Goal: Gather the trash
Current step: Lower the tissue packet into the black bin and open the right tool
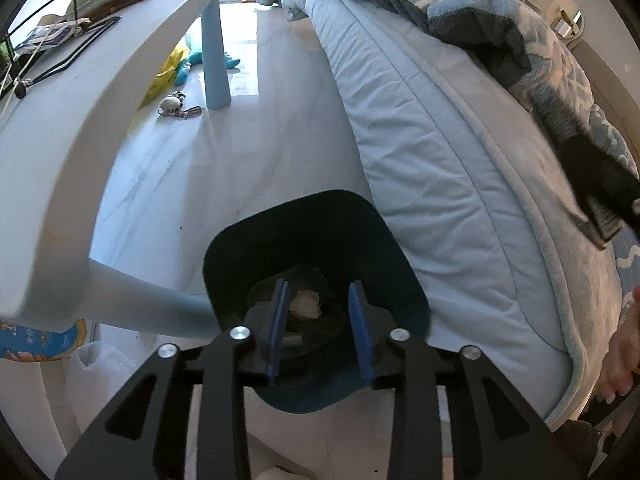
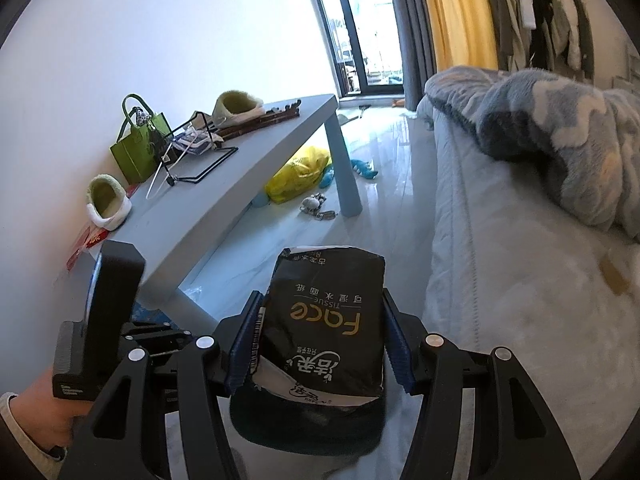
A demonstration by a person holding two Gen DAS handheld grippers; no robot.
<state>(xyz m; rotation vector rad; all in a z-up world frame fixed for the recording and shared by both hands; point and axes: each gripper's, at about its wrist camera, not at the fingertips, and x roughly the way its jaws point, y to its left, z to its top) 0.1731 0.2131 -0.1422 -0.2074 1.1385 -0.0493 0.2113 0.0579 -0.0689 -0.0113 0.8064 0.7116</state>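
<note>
A dark blue trash bin stands on the floor between the bed and the table. My left gripper is open directly above its mouth; a crumpled white paper wad lies in the bin between the fingers. My right gripper is shut on a black tissue pack with gold "Face" lettering, held above the bin, which shows below it. The left gripper's body and the hand holding it appear at the left of the right wrist view.
A light blue table holds a green bag, green slippers and a wire stand. A yellow bag, toys and a keyring lie on the floor under it. The bed with a blue blanket fills the right.
</note>
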